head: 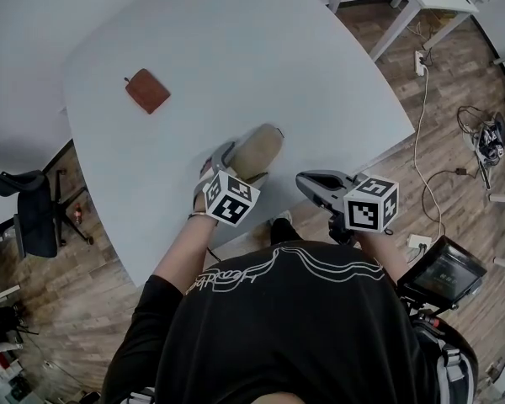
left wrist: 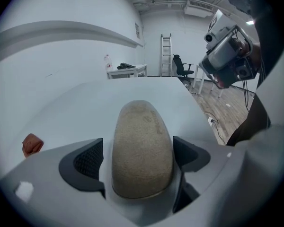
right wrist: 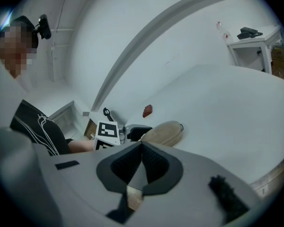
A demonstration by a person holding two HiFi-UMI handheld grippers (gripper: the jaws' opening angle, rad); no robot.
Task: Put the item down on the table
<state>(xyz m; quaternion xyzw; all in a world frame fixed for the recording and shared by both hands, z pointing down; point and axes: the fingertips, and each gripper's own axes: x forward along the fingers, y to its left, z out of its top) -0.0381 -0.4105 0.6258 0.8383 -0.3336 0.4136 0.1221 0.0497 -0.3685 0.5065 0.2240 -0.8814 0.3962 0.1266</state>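
Lying on table, case sits unpinched inside left gripper, jaws spread wide. Likely light, semi-stiff, felty; pinch long sides. Right gripper, 4 o'clock, closed, empty.

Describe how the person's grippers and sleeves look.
The left gripper and right gripper have grey bodies with dark textured pads. Each carries a white cube with black square markers. The black shirt has short sleeves and a white line print.

A small flat reddish-brown leather pouch lies on the white bench, far left. A black office chair stands left on the wooden floor; a white cable trails right.
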